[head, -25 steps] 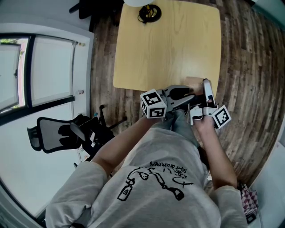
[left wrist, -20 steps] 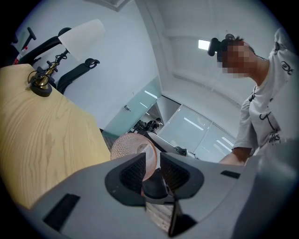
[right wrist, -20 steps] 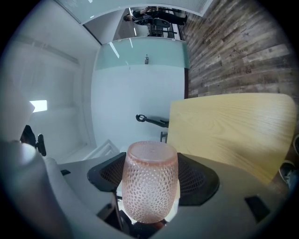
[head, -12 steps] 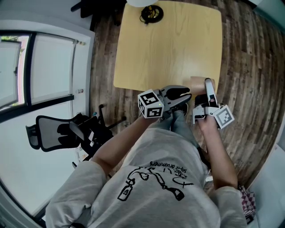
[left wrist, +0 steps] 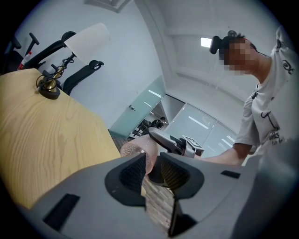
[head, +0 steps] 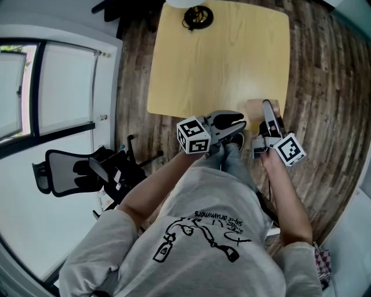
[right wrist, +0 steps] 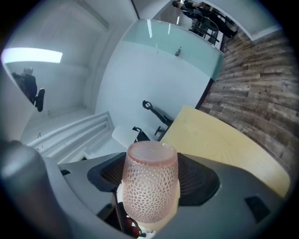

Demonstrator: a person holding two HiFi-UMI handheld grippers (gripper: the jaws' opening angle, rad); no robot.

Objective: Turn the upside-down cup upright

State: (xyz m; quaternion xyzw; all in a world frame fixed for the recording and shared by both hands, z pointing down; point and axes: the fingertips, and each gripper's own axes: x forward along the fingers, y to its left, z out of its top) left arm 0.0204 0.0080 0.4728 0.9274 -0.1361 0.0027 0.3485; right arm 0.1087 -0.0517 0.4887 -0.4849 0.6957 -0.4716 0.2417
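Observation:
A pink dimpled cup [right wrist: 149, 186] sits between the pads of my right gripper [right wrist: 152, 175], which is shut on it; the cup's far end points away from the camera, towards the ceiling. In the head view the cup [head: 256, 108] is over the near right corner of the wooden table [head: 220, 58], with the right gripper [head: 268, 119] just behind it. My left gripper [head: 239, 123] hovers at the table's near edge, to the left of the cup, jaws together and empty. In the left gripper view the cup [left wrist: 134, 151] shows beyond my left gripper [left wrist: 153, 170].
A lamp [head: 196, 14] with a white shade stands at the table's far edge, and the lamp [left wrist: 86, 39] also shows in the left gripper view. A black office chair [head: 75, 174] stands on the wooden floor to the left. The person's knees are close to the near table edge.
The right gripper has turned a little with the cup in it, and its marker cube has swung right. The left gripper has drifted slightly left.

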